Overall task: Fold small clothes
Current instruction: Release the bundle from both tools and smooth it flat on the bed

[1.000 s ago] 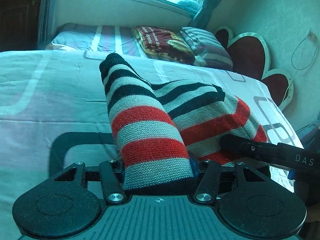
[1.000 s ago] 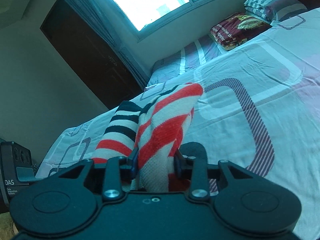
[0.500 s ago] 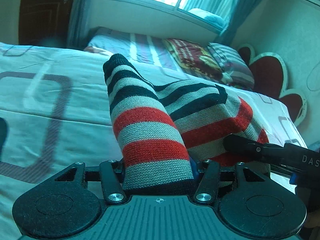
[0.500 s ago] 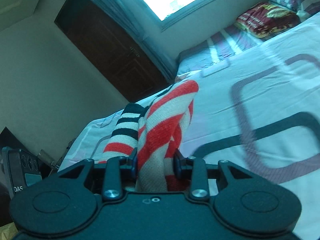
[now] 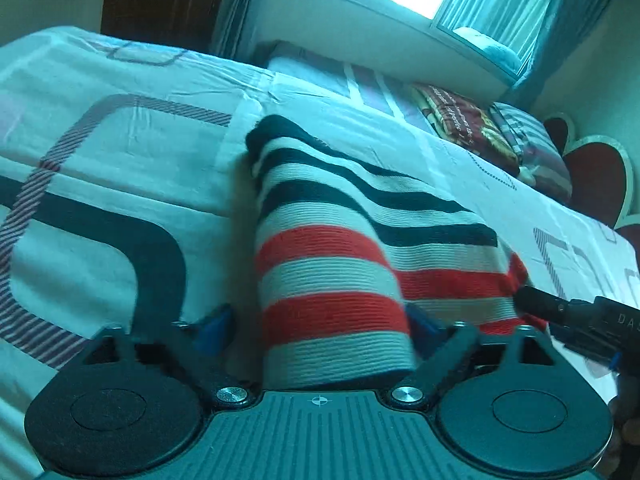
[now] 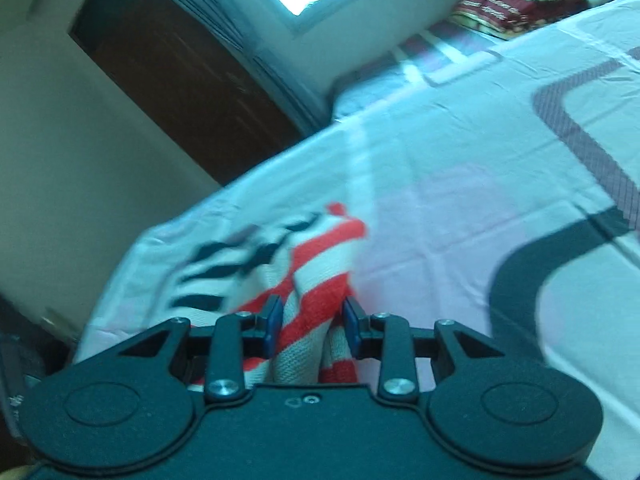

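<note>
Left gripper [image 5: 320, 326] has just been opening: half a second ago its blue pads [image 5: 212, 326] pinched the striped knit garment [image 5: 332, 280]; now they stand spread, with a visible gap on the left side, and the cloth still lies between them, unpressed. The right-side pad sits close against the fabric edge, contact unclear. Right gripper [image 6: 312, 324] unchanged in state: pads pressed in on a bunched red-and-white fold of the same garment, which runs ahead of its fingers and slightly to the left. In the left wrist view the right gripper's dark finger shows at the garment's far right edge. The background behind both grippers has shifted across the last second, and the garment now lies low over the patterned bed sheet [image 5: 120, 168], directly ahead of the left gripper. Reading: garment carried across the bed and laid down; left corner being let go. Judged step: placement at the end of a fold or a reposition. The right-hand pinch likely goes next, then the left gripper backs off without dragging the fabric.
</note>
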Demonstrator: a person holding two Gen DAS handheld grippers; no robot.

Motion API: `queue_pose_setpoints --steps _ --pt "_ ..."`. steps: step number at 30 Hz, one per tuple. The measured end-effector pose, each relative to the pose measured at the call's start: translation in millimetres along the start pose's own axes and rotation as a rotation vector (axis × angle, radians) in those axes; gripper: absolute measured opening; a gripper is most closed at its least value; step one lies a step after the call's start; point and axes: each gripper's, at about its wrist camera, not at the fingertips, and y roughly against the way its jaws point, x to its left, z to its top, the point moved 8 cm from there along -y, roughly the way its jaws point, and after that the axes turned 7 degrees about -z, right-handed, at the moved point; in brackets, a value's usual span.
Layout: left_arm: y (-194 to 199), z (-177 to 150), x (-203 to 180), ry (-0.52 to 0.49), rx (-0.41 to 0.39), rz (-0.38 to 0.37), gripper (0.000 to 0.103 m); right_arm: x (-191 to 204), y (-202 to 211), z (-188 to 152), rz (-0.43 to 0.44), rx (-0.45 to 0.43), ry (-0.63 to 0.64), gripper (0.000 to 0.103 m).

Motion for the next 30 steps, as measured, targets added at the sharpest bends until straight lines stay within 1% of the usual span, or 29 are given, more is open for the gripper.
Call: queue_pose_setpoints --steps 2,4,6,9,11,13,14,15,16,19,21,24,27,28,29,30 --pt "4 0 2 0.005 -0.014 0.006 0.091 8 7 1 -0.052 -0.032 0.073 0.034" --pt "18 6 -5 -0.010 -0.081 0.038 0.091 21 12 10 -0.059 -0.071 0.128 0.034" --pt "27 20 -11 -0.043 -0.138 0.042 0.091 35 11 22 -0.055 -0.095 0.187 0.034" --pt "20 37 -11 -0.053 -0.114 0.057 0.091 56 -8 34 -0.044 -0.088 0.258 0.034" --pt "3 38 -6 -0.052 -0.053 0.087 0.091 68 -22 34 -0.043 -0.067 0.300 0.033" --pt "-17 31 5 -0.011 0.005 0.123 0.091 72 -43 26 -0.099 -0.017 0.362 0.030" --pt "-22 27 9 0.035 0.012 0.105 0.091 69 -53 21 -0.132 0.004 0.382 0.030" --pt "-23 25 12 0.074 0.008 0.090 0.092 65 -58 20 -0.152 0.008 0.393 0.029" --pt "-23 25 13 0.087 0.005 0.089 0.092 62 -59 19 -0.155 0.002 0.395 0.029" --pt "-9 23 5 0.052 -0.018 0.101 0.092 64 -40 21 -0.137 -0.025 0.370 0.030" --pt "7 16 -5 0.019 -0.034 0.086 0.092 70 -15 18 -0.109 -0.062 0.395 0.031" --pt "28 -2 -17 -0.022 -0.028 0.065 0.092 81 17 1 -0.072 -0.082 0.443 0.031" --pt "51 -25 -30 -0.076 -0.021 0.053 0.092 83 42 -23 -0.067 -0.092 0.475 0.031" --pt "54 -31 -32 -0.090 -0.025 0.053 0.092 81 48 -31 -0.073 -0.097 0.486 0.030" --pt "57 -37 -34 -0.103 -0.027 0.053 0.092 79 51 -40 -0.094 -0.102 0.506 0.029" --pt "58 -41 -35 -0.106 -0.024 0.051 0.092 75 49 -48 -0.121 -0.089 0.523 0.029"
